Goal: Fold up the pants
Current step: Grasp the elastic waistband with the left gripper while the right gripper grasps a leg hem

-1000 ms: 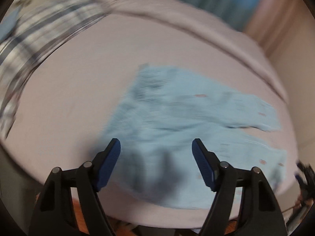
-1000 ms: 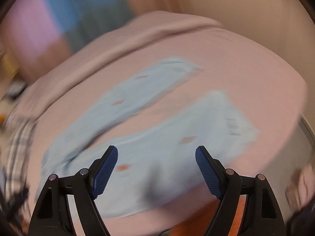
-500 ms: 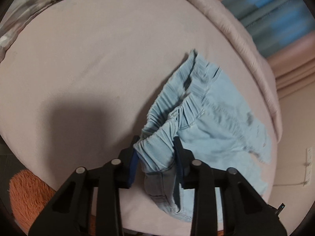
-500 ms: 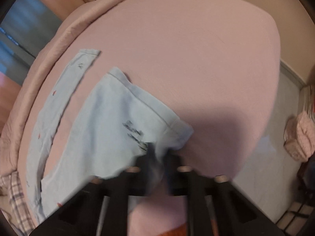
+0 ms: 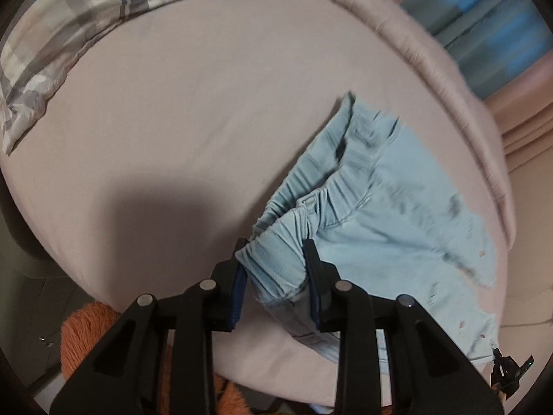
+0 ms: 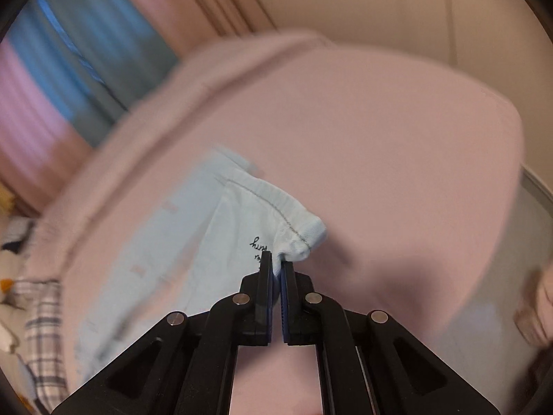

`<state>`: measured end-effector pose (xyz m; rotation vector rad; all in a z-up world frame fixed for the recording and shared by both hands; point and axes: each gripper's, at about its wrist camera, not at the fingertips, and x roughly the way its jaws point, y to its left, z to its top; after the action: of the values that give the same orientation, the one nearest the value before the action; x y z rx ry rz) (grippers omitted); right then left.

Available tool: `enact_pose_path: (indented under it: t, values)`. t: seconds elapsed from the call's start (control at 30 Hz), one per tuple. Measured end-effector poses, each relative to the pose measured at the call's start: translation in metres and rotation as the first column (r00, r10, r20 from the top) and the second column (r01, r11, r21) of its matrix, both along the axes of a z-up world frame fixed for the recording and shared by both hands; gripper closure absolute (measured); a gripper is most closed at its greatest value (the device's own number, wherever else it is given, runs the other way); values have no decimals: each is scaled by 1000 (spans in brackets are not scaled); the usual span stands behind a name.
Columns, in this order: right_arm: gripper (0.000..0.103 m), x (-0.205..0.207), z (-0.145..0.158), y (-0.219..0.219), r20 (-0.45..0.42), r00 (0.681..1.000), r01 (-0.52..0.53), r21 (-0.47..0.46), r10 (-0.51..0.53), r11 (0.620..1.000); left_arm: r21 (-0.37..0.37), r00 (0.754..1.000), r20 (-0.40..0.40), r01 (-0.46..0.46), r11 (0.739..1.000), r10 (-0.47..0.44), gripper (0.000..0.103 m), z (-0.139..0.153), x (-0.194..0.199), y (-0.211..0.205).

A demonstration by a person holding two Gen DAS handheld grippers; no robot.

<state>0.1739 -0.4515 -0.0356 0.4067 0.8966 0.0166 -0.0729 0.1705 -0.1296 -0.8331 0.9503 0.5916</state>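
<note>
The pair of light blue denim pants (image 5: 373, 228) lies on the bed with the pale pink sheet (image 5: 193, 131), spread toward the far side where a thick pink rolled duvet (image 5: 446, 79) edges the mattress. The left tool (image 5: 274, 276) has its black fingers with blue pads closed on the gathered elastic waistband, a thick ribbed bunch of cloth pinched between them and lifted a little off the sheet, with a greyer inner layer of the fabric hanging just below the grip. From there the waistband runs away in soft folds and the legs trail off to the right, their hems frayed and dotted with small pink marks. In the right wrist view the right tool (image 6: 276, 269) is clamped tight on a stitched hem corner of the pants (image 6: 242, 228), its two pads almost touching with only the thin cloth between; a short line of dark cursive lettering (image 6: 257, 247) sits on the fabric just beside the grip, too small for me to read. The rest of that leg stretches away to the left, blurred. A grey and white plaid pillow (image 5: 69, 24) rests at the far left corner of the bed, well apart from the pants. An orange fuzzy rug (image 5: 93, 332) shows below the near edge of the mattress, and blue and pink curtains (image 6: 69, 62) hang behind the bed.
</note>
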Motion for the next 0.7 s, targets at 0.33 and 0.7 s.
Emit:
enact_pose_path:
  t: [0.33, 0.7]
  values:
    - [100, 11, -49, -8, -163, 982, 70, -136, -92, 988, 39, 996, -86, 16, 999, -12, 66, -13, 9, -4]
    - [100, 6, -65, -15, -168, 979, 92, -158, -119, 983, 49, 994, -108, 25, 998, -20, 63, -18, 24, -1]
